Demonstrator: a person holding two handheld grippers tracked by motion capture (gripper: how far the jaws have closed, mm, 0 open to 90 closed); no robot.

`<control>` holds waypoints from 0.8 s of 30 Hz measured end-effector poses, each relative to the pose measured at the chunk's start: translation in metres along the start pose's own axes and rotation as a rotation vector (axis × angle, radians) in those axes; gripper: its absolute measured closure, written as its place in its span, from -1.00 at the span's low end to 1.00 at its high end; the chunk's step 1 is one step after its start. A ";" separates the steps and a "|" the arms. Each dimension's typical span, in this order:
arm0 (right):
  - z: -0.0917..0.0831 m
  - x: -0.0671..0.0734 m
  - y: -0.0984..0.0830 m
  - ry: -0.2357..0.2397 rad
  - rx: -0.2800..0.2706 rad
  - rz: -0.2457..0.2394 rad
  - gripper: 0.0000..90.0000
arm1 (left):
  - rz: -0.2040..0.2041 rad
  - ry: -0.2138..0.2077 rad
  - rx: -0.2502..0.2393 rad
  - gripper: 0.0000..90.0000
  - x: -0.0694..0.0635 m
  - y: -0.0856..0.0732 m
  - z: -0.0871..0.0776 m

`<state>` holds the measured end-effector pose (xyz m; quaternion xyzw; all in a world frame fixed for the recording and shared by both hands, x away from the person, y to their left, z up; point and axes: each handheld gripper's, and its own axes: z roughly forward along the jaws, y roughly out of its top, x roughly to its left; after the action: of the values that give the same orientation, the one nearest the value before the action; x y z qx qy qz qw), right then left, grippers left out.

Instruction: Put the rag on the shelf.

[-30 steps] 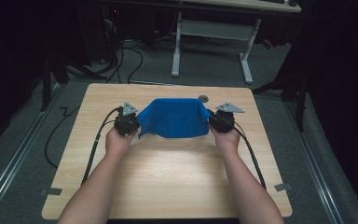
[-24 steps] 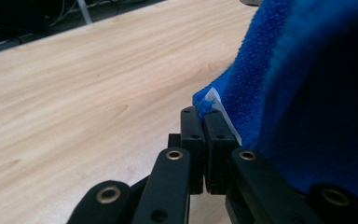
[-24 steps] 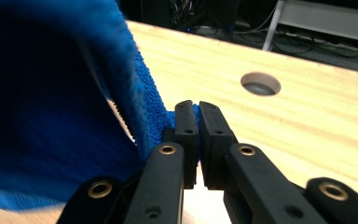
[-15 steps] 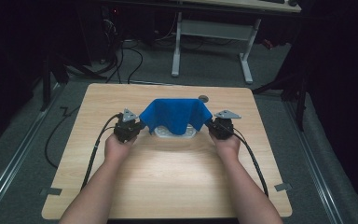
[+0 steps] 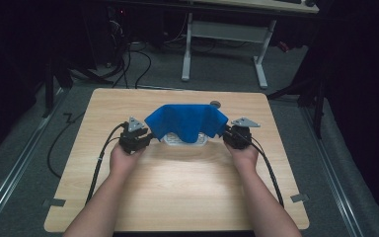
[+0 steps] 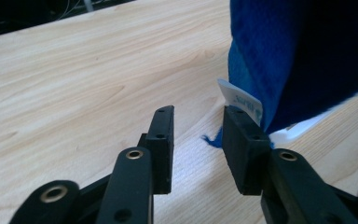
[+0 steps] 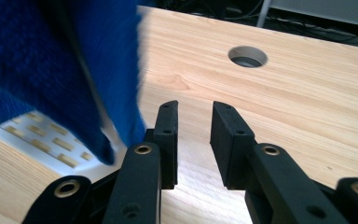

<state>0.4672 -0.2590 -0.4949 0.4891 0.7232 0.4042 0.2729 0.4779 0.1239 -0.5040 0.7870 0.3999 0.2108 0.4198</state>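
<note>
Left gripper (image 5: 143, 139): seen at the left edge of the blue cloth (image 5: 186, 121); its jaws have just been opening and are parted with bare wood between them, nothing being gripped (the cloth's corner and white label (image 6: 240, 99) lie just beside the right-hand jaw in the left gripper view).
Right gripper (image 5: 229, 133): seen at the cloth's right edge; its jaws have just been opening and stand apart by a narrower gap, with nothing between them (the cloth hangs beside the left-hand jaw in the right gripper view).
Blue cloth: draped over a white tray (image 5: 185, 141) near the middle of the table's far half, between the two grippers; only the tray's near rim is shown beneath its hem in the high view.
White tray: rows of small yellowish rectangles are seen on its surface in the right gripper view (image 7: 51, 140).
Table (image 5: 187, 192): pale wood-grain top with rounded corners; the near half is lit brightly and is crossed by the person's forearms.
Cable hole (image 7: 247, 56): a round opening set in the top near the far edge, behind the cloth.
Floor (image 5: 24, 163): grey carpet with black cables trailing across it (two tape marks are seen near the table's front corners).
Background: a dark room, with the white legs of a desk (image 5: 260, 64) beyond the table.
</note>
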 end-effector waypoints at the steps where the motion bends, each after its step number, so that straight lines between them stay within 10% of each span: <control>1: -0.002 -0.001 0.000 -0.003 0.002 -0.002 0.60 | -0.005 0.001 0.002 0.41 0.000 -0.001 0.000; 24: -0.024 -0.016 -0.022 -0.057 0.022 0.010 0.43 | -0.019 0.028 -0.003 0.31 -0.010 -0.017 -0.019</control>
<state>0.4435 -0.2857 -0.5009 0.5071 0.7170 0.3834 0.2861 0.4516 0.1312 -0.5072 0.7795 0.4129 0.2181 0.4176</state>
